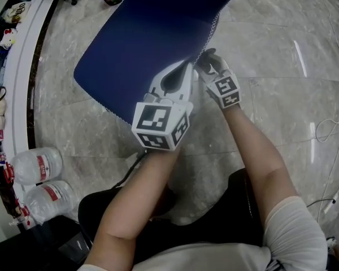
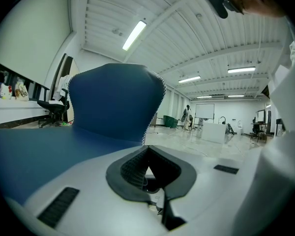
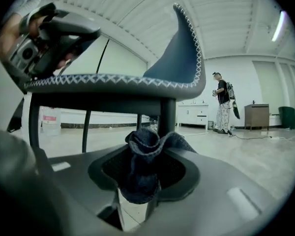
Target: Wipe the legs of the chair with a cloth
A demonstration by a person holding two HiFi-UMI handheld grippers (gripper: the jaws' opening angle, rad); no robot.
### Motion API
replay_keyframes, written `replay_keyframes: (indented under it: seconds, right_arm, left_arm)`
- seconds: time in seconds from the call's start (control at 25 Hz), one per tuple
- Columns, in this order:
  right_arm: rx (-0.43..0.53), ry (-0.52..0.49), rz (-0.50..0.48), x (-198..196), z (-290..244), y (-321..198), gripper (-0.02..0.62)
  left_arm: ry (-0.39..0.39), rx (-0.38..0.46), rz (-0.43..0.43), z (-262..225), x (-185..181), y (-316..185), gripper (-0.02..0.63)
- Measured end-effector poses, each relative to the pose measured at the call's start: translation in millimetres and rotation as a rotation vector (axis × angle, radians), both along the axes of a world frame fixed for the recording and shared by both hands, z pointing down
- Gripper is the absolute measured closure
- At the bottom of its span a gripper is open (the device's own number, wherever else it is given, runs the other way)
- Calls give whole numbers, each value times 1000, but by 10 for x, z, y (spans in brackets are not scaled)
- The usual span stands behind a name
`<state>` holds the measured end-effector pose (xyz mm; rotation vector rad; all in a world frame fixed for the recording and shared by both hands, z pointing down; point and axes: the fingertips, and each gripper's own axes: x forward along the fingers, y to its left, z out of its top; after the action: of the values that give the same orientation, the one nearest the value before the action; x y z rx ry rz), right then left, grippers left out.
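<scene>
Cloth pinched by right gripper, near chair leg; left gripper fingers pressed together.

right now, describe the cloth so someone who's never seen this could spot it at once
Find the blue chair with white zigzag stitching along its seat edge, then look at that edge. There the right gripper is shut on a crumpled dark blue-grey cloth, the only soft, bunched thing beside the straight dark chair legs.

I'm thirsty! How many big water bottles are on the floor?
2. One water bottle lies on the floor at the far left; the other bottle lies right beside it, nearer the person. More could be hidden outside the picture.
</scene>
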<state>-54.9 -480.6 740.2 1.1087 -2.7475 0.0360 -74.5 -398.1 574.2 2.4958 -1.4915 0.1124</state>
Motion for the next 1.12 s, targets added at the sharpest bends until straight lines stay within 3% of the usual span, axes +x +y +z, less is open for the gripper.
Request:
replay_keyframes:
  seconds: [0.24,0.4,0.64,0.88,1.0,1.12]
  right_arm:
    - [-187,74,42,15,1163,-64,448]
    - [-371,144,91,69,1897,-104,445]
    - [-594,216,195,103,2456,-131,443]
    - [-533,186,178,53,2022,-173,443]
    - [-436,179,168,99,1596,-184,445]
    - [-320,128,168,156,983,-228,500]
  left_arm:
    - [9,0,0,19,6,-20,599]
    - [1,3,2,34,30,-30,599]
    - [25,-1,10,33,-9,-31,600]
    - [20,-14,1,59,-6,-46,600]
    - [-8,-3,3,63,14,-30,600]
    - [-40,6,-5,75,21,-6,599]
